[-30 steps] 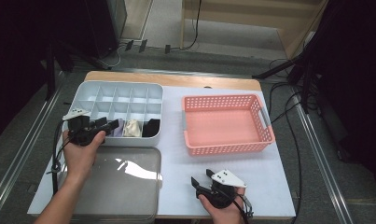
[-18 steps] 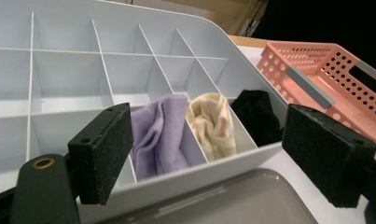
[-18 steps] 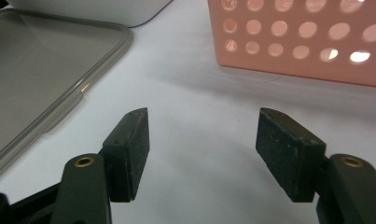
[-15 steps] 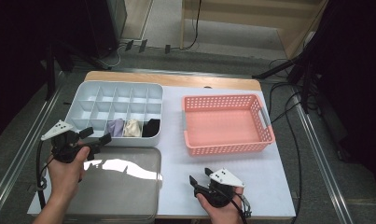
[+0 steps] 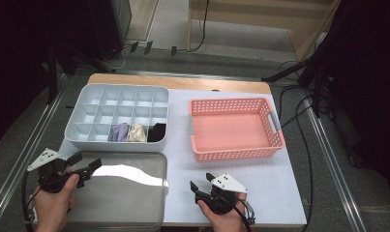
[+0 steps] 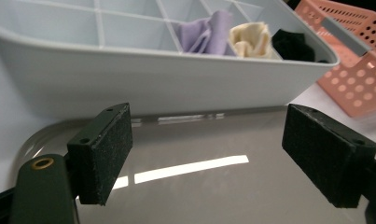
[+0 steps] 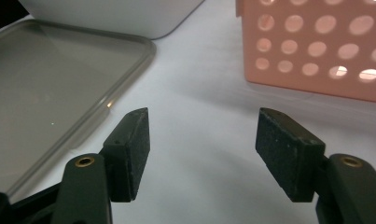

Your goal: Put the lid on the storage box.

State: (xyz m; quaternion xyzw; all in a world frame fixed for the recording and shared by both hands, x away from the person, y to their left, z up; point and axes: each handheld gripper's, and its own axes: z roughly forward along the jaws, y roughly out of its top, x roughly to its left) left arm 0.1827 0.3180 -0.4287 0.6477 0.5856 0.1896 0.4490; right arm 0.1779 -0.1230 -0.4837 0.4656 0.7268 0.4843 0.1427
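Observation:
A pale grey compartment tray (image 5: 115, 145) (image 6: 153, 84) holds a purple cloth (image 5: 119, 131) (image 6: 206, 35), a cream cloth (image 5: 137, 132) (image 6: 251, 39) and a black cloth (image 5: 157, 131) (image 6: 290, 44) in its front row. My left gripper (image 5: 85, 162) (image 6: 209, 158) hovers over the left end of a clear lid (image 5: 125, 198) (image 6: 199, 196) in front of the tray. Its jaws have just been opening and stand open with nothing between them. My right gripper (image 5: 201, 182) (image 7: 202, 149) rests low over the white tabletop, to the right of the lid (image 7: 45, 93), open and empty.
A pink perforated basket (image 5: 233, 153) (image 6: 358, 84) (image 7: 316, 51) stands empty at the right of the tray, beyond the right gripper. Cables trail on the floor at the far side and right of the table.
My left hand has drawn back from the tray's front row toward the near left and lower, over the lid, and its jaws have spread. The right hand has stayed put.

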